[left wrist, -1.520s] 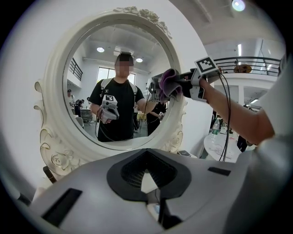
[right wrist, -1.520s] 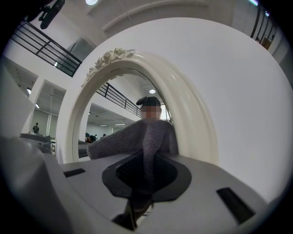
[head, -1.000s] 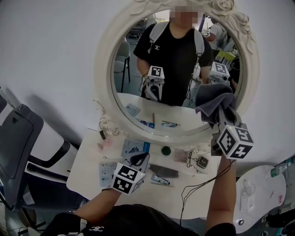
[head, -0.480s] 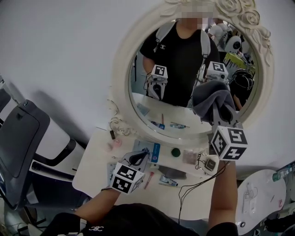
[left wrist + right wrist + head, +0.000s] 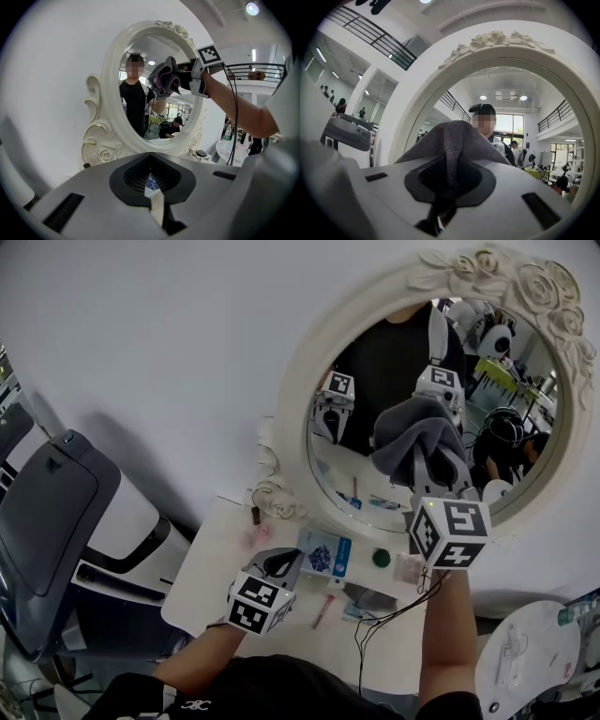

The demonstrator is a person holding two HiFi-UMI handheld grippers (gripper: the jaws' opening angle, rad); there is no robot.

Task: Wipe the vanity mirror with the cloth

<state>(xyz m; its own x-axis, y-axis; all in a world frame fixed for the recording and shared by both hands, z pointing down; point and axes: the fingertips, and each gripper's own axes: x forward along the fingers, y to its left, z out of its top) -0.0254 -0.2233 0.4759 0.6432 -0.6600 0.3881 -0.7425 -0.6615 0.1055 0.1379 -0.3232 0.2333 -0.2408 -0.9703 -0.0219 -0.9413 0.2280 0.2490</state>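
The vanity mirror [image 5: 394, 362] is an oval glass in a carved white frame [image 5: 305, 390] and stands on the white table. A grey cloth [image 5: 417, 442] lies bunched against the middle of the glass, with my right gripper [image 5: 437, 472] shut on it from below. In the right gripper view the cloth [image 5: 452, 140] drapes over the jaws of the right gripper [image 5: 445, 192], with the mirror [image 5: 520, 108] close ahead. My left gripper [image 5: 281, 564] hovers low over the table, shut and holding nothing. The left gripper view shows the mirror [image 5: 140, 98], the cloth [image 5: 164, 78] and the left gripper [image 5: 152, 190].
Small items lie on the table [image 5: 220, 549] below the mirror: a blue packet [image 5: 323, 554], a green round thing [image 5: 381, 558] and black cables [image 5: 375, 634]. A dark office chair [image 5: 56, 512] stands at the left. A round white side table [image 5: 525, 657] stands at the right.
The right gripper has carried the cloth from the glass's lower right edge leftward to its middle. The head view has swung left. The left gripper has stayed put.
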